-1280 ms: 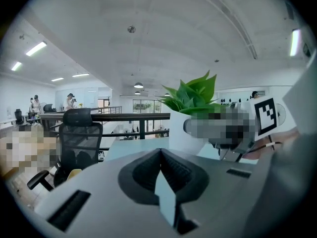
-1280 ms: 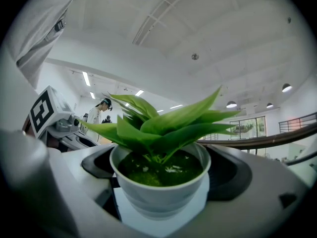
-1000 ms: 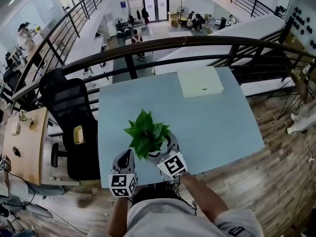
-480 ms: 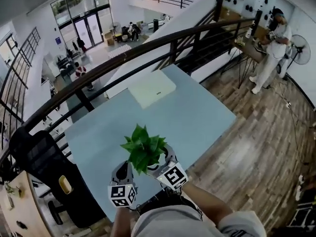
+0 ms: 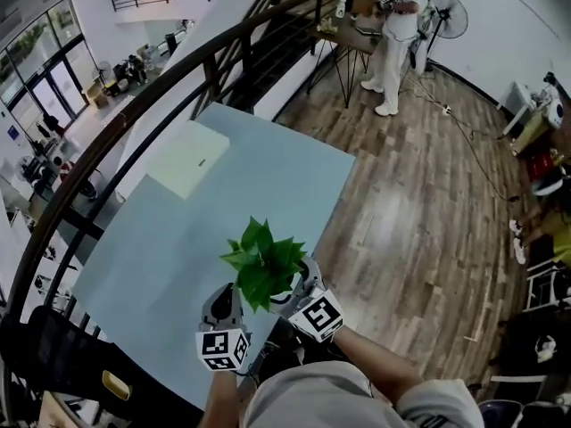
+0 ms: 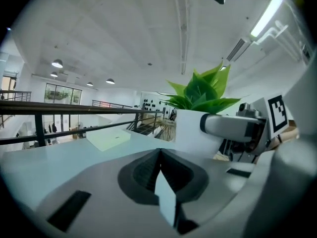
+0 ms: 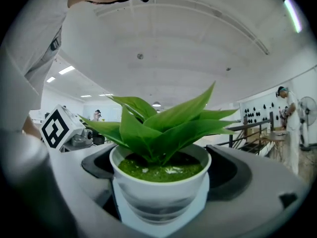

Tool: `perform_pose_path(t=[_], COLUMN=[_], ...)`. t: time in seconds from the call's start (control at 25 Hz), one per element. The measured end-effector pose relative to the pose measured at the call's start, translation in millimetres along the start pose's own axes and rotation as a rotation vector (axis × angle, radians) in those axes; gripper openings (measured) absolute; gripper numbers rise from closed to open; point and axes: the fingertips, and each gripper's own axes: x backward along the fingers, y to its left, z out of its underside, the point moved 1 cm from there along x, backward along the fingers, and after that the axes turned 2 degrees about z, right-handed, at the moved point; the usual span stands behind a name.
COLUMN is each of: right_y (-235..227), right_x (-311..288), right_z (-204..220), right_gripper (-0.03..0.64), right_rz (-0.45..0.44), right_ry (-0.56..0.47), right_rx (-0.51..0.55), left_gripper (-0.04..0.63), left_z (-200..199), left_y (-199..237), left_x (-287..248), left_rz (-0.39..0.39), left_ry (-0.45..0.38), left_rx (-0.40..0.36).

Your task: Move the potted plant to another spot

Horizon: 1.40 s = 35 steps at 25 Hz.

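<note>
While the potted plant (image 7: 159, 148) stands upright between the right gripper's (image 5: 297, 285) jaws, which clamp its white pot, it sits over the pale blue table (image 5: 169, 239), close to the table's near edge. Just left of that claw, the left gripper (image 6: 159, 180) has its jaws pressed together on nothing. Well beyond both grippers, a flat white box (image 5: 186, 158) lies on the table.

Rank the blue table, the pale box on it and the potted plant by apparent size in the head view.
Largest: blue table.
Next, pale box and potted plant look about alike; the plant is nearer the camera, so unranked.
</note>
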Motion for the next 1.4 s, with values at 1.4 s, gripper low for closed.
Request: perform_pose_path(t=[1.4], right_y=[-306], right_x=[104], right_z=[12], right_gripper=[0.549], right_rz=[0.082], right_ry=[-0.060], right_rx=[0.027], left_gripper=[0.012], left_z=[-19], left_y=[-160], left_x=[-257], left_rz=[0.055], left_ry=[0.084], left_rx=[-0.050])
